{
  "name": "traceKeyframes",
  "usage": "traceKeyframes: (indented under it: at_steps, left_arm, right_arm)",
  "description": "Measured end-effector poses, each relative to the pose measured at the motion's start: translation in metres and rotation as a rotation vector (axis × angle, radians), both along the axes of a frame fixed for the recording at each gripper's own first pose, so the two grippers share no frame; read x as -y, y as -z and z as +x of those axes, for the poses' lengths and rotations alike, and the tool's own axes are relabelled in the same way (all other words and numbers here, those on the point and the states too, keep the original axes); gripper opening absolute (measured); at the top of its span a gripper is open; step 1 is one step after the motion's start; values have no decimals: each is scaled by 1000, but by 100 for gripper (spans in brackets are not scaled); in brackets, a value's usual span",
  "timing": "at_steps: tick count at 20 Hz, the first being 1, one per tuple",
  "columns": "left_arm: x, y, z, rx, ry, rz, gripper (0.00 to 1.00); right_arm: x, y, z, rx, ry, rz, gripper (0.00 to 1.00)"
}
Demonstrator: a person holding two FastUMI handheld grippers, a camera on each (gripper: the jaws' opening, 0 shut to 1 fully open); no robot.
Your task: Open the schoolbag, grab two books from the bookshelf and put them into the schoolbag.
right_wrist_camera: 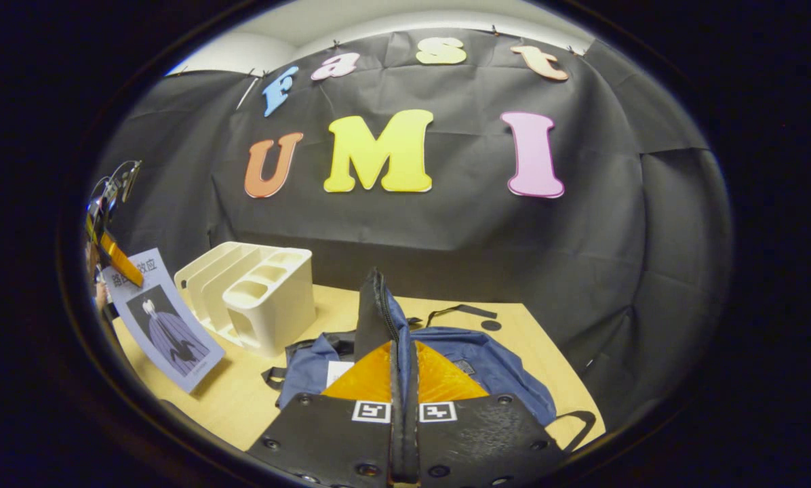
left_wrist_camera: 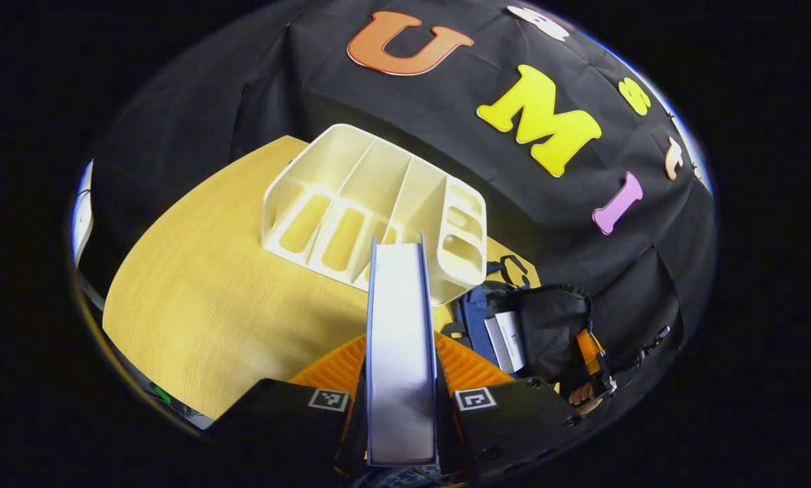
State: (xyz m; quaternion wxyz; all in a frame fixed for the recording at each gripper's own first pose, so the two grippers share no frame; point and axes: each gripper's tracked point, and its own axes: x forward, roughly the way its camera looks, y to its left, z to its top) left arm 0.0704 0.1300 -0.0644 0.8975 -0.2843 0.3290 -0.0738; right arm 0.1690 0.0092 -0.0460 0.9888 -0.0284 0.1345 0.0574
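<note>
Schoolbag (right_wrist_camera: 487,366) flap edge pinched in right jaws; left jaws clamp book (left_wrist_camera: 401,352).

Left gripper (left_wrist_camera: 401,379) is clamped, both fingers pressed flat against what stands upright between them. Right gripper (right_wrist_camera: 404,386) is pinched tight, fingers almost meeting on a thin edge rising ahead. Far off to its left, the left gripper again (right_wrist_camera: 110,230), raised high.
</note>
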Motion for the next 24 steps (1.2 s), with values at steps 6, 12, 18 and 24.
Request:
traceKeyframes:
  at_steps: [6, 12, 18, 24]
  left_arm:
    - [35, -2, 7, 23, 44, -170, 42]
    - [98, -24, 21, 89, 102, -435, 42]
    - [128, -26, 60, 86, 132, -578, 42]
    - [161, -4, 95, 85, 124, -657, 42]
  right_arm:
    - [2, -3, 0, 0, 17, -27, 1]
    - [5, -10, 0, 7, 26, -33, 1]
    - [8, -22, -1, 44, 42, -51, 1]
    - [16, -33, -1, 69, 79, -63, 0]
